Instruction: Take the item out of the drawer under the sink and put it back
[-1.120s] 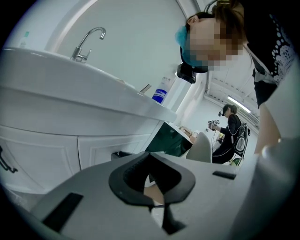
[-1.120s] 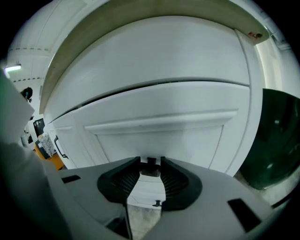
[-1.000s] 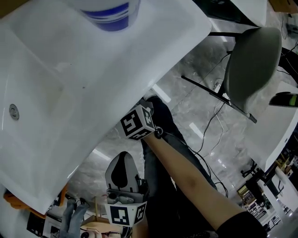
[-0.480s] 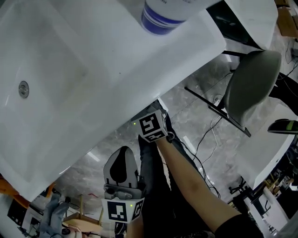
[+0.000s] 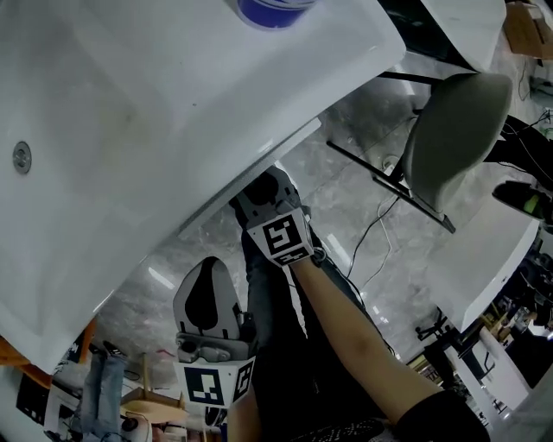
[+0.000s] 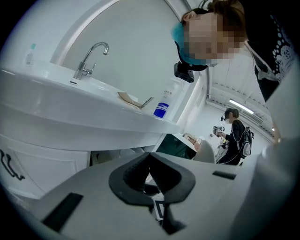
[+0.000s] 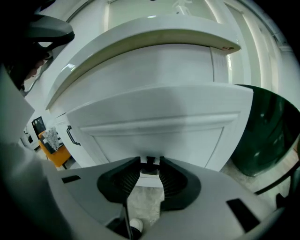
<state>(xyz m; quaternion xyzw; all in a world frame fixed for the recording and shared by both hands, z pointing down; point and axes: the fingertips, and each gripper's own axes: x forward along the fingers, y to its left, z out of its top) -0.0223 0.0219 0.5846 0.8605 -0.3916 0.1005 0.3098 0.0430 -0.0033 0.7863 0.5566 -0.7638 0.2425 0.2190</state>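
The white drawer front under the sink fills the right gripper view. My right gripper is shut on the drawer's small dark handle, pads on either side of it. From the head view, the right gripper sits just below the sink's rim, and the drawer's top edge juts out a little past that rim. Lower down, beside the person's leg, my left gripper hangs shut with nothing in it. In its own view the left gripper points up at the sink's underside. No item inside the drawer shows.
A bottle with a blue label stands on the sink's edge, near a chrome faucet. A grey chair stands to the right with cables on the floor. A cabinet door handle is left of the drawer, a dark bin right.
My right gripper has drawn back from under the sink's rim, and the drawer's top edge now shows beyond it. The left gripper has stayed low.
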